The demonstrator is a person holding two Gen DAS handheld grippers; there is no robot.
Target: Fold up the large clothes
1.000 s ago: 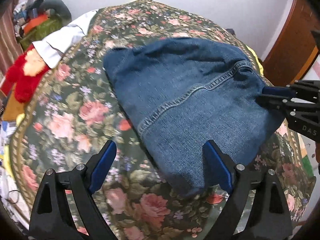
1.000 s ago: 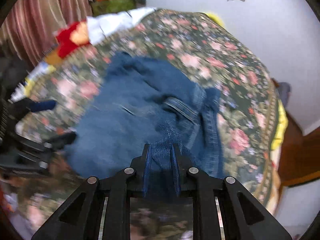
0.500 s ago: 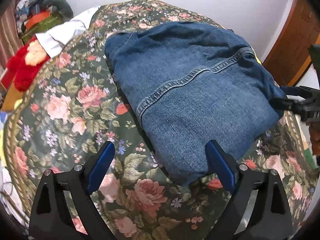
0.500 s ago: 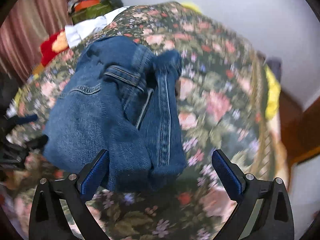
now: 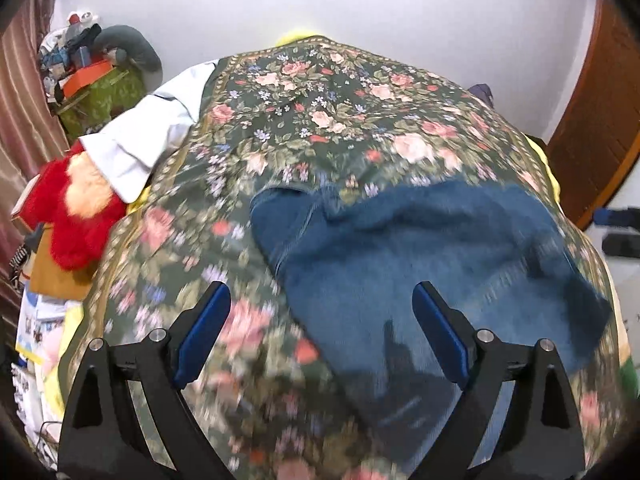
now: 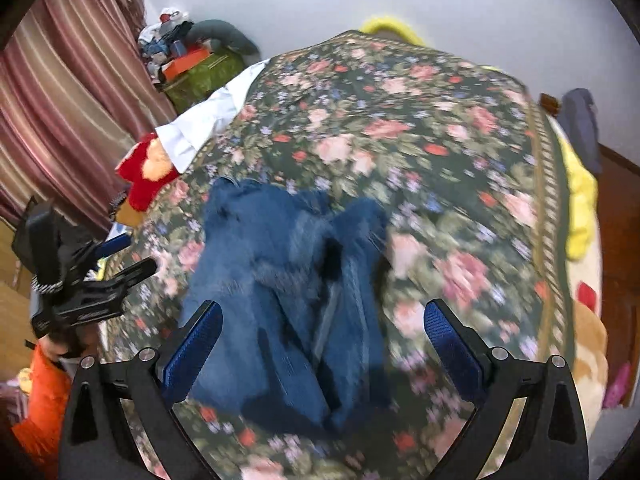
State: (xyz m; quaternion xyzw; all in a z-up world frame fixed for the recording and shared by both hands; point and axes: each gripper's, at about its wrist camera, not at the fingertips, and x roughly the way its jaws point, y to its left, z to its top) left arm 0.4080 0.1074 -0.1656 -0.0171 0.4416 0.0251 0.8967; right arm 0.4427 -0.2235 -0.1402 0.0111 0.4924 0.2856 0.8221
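- Lying folded on the flowered bedspread (image 5: 360, 92), the denim garment (image 5: 420, 264) sits toward the near right of the bed; nothing touches it.
- Both views smeared by motion; stitching and seams on the denim cannot be read, and its near edge runs out of sight behind the gripper frames.
- Left gripper (image 5: 320, 332): jaws spread wide, blue pads bare, nothing between them but bedspread and denim below. From the right wrist view only its black frame shows at far left (image 6: 92, 280), above an orange sleeve (image 6: 40, 392); the hand holding it is mostly hidden.
- Right gripper (image 6: 322, 340): jaws spread wide, hovering over the denim without contact. In the left wrist view only two dark tips (image 5: 620, 228) poke in at the right edge.
- Red plush toy (image 5: 76, 216) partly covered by a white cloth (image 5: 144, 140); clutter in the far corner too small to sort out.
- Against a second ago: right gripper was clamped on a fold of denim, now released and apart. Both grippers have pulled back and up; the garment looks farther off and lies flatter, its right edge no longer lifted.
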